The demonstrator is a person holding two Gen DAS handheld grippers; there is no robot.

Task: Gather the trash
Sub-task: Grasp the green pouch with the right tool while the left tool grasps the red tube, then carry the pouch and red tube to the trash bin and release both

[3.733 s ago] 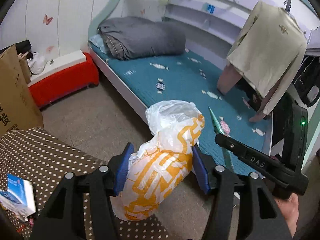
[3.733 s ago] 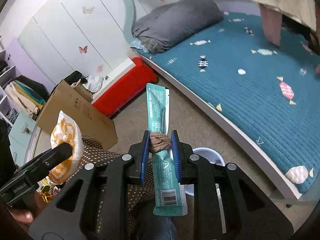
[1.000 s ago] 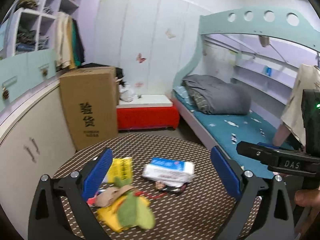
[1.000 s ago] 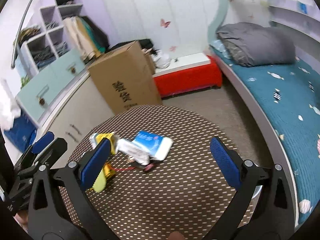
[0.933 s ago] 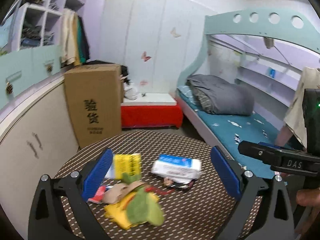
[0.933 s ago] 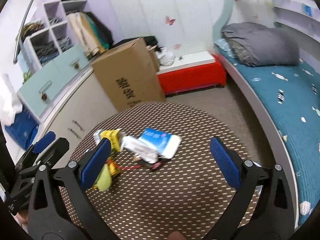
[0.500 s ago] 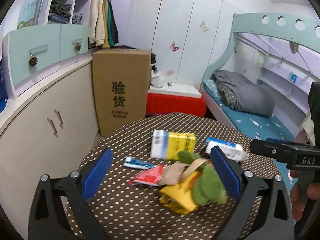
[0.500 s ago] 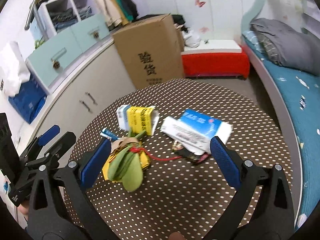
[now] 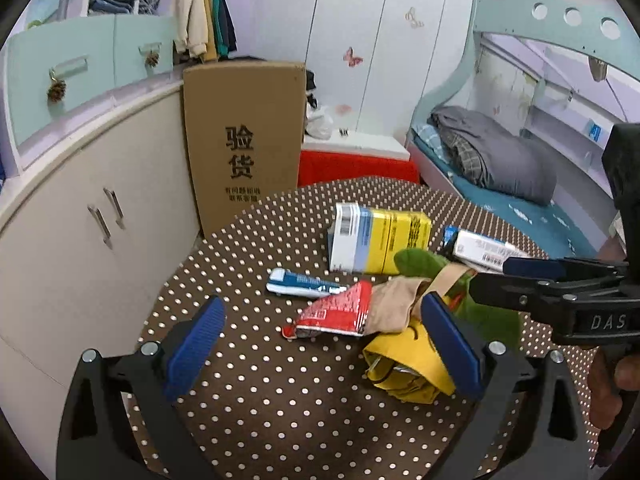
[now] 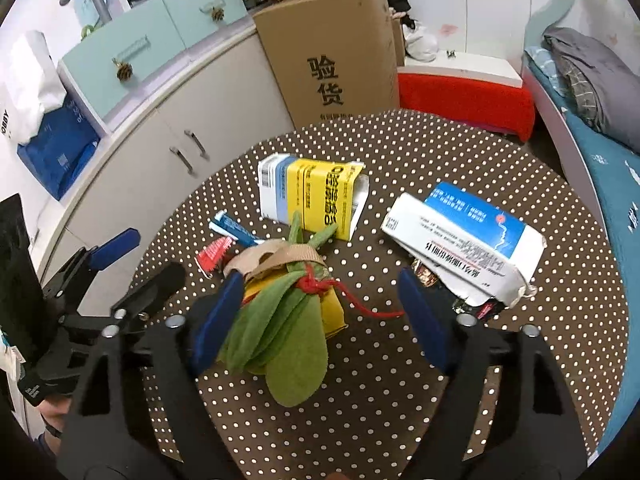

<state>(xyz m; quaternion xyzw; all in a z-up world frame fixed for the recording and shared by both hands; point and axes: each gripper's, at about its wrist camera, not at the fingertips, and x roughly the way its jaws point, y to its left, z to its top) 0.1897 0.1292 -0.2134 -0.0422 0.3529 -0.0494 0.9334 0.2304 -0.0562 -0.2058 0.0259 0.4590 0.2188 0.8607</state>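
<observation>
Round brown table with white polka dots (image 10: 520, 360) carries the litter. Right gripper (image 10: 320, 312): jaws spread, just been closing, green leaf-shaped wrapping tied with red string (image 10: 280, 320) between them, no pinch seen. Left gripper (image 9: 320, 344): jaws spread wide over crumpled red-and-white foil wrapper (image 9: 336, 314).

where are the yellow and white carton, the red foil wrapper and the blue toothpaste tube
yellow and white carton (image 10: 316, 196), right wrist view, yellow face
red foil wrapper (image 9: 336, 312), left wrist view, middle of foil
blue toothpaste tube (image 9: 298, 284), left wrist view, tube body
</observation>
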